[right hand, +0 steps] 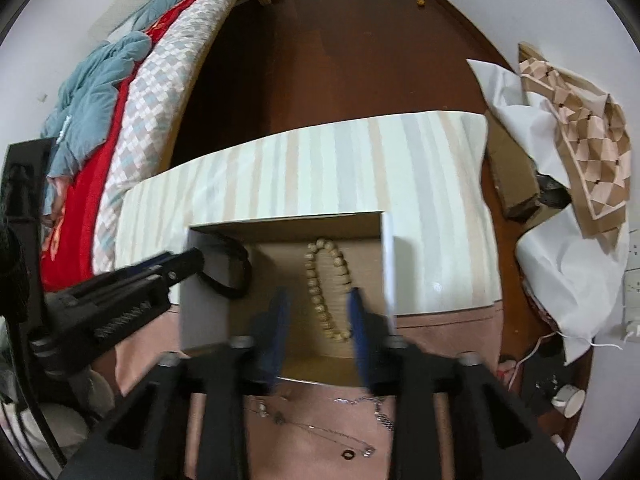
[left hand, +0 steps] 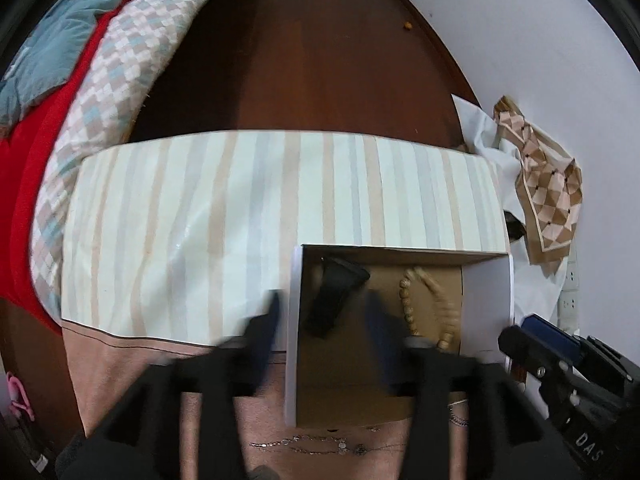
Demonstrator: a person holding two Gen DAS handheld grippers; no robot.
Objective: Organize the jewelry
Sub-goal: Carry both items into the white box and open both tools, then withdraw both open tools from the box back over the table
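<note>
An open cardboard box [left hand: 294,320] [right hand: 386,264] with white walls stands on the table. Inside lie a wooden bead necklace [left hand: 432,304] [right hand: 326,288] and a black watch strap [left hand: 332,300] [right hand: 228,272]. My left gripper [left hand: 324,312] is open and empty, straddling the box's left wall above the strap. My right gripper [right hand: 318,312] is open and empty, hovering over the beads; it also shows in the left wrist view [left hand: 548,344]. Thin silver chains [left hand: 312,444] [right hand: 320,428] and a small dark ring [right hand: 349,455] lie on the pink cloth in front of the box.
A striped cloth [left hand: 240,216] covers the table's far part. A bed with a checked quilt [left hand: 116,92] stands left. White fabric and a patterned scarf [left hand: 548,192] lie right, by a wall. Dark wooden floor [left hand: 320,60] lies beyond.
</note>
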